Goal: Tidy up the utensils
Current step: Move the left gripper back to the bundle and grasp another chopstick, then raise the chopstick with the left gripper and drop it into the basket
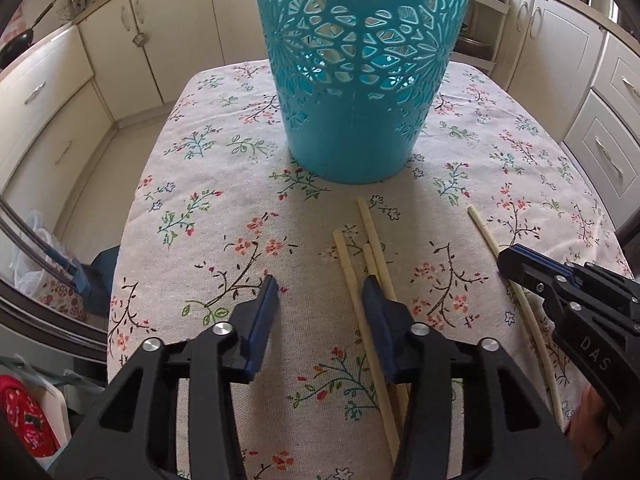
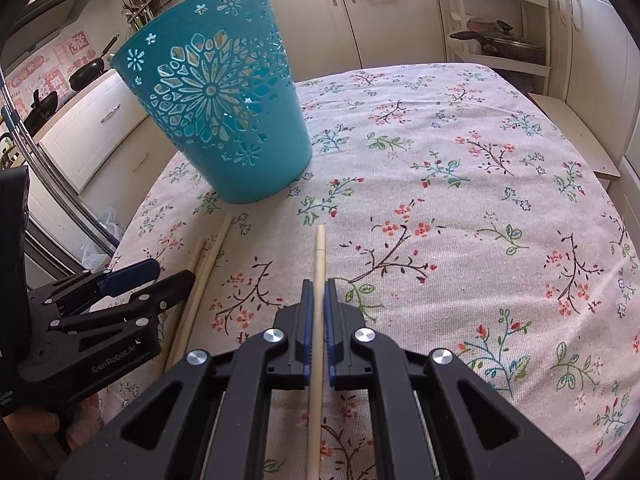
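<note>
A teal perforated basket (image 1: 356, 72) stands on the floral tablecloth (image 1: 208, 208); it also shows in the right wrist view (image 2: 224, 112). Three pale chopsticks (image 1: 372, 240) lie in front of it. My left gripper (image 1: 320, 292) is open, its right finger beside these chopsticks. A fourth chopstick (image 2: 319, 264) lies apart to the right. My right gripper (image 2: 319, 292) is shut on this chopstick low over the cloth. In the left wrist view the right gripper (image 1: 516, 260) covers the single chopstick (image 1: 486, 232) partway along.
The table's cloth (image 2: 460, 200) stretches bare to the right. Cream kitchen cabinets (image 1: 152, 32) ring the table. A shelf with a pan (image 2: 500, 46) stands at the far right. A black wok (image 2: 86, 70) sits on the left counter.
</note>
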A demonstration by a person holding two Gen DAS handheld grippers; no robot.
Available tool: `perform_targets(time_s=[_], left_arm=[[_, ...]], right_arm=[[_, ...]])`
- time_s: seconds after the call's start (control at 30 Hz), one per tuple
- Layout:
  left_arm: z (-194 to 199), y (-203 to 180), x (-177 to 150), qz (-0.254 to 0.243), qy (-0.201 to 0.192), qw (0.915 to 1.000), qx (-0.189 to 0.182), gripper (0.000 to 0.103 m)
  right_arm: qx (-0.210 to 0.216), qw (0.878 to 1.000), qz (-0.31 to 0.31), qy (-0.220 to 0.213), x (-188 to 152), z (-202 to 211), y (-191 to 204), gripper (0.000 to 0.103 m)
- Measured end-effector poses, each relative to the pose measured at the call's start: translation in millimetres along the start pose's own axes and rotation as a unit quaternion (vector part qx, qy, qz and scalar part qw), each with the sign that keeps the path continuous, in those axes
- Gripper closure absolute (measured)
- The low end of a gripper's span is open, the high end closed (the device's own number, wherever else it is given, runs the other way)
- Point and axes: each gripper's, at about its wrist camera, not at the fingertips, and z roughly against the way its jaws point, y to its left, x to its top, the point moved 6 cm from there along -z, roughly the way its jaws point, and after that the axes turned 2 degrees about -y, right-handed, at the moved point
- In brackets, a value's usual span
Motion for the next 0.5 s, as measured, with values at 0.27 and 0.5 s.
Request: perform_targets(time_s=[0.27, 0.5], left_arm=[[-2, -3, 5, -0.002, 0.009, 0.9995, -0.03, 0.099], [20, -2, 4, -0.017, -0.007, 0.9997, -0.015, 0.099]], right_arm=[[0.01, 1.0, -0.009, -0.007, 2, -1, -3, 0.097], [0.02, 1.0, -0.02, -0.008, 1, -1, -5, 0.097]])
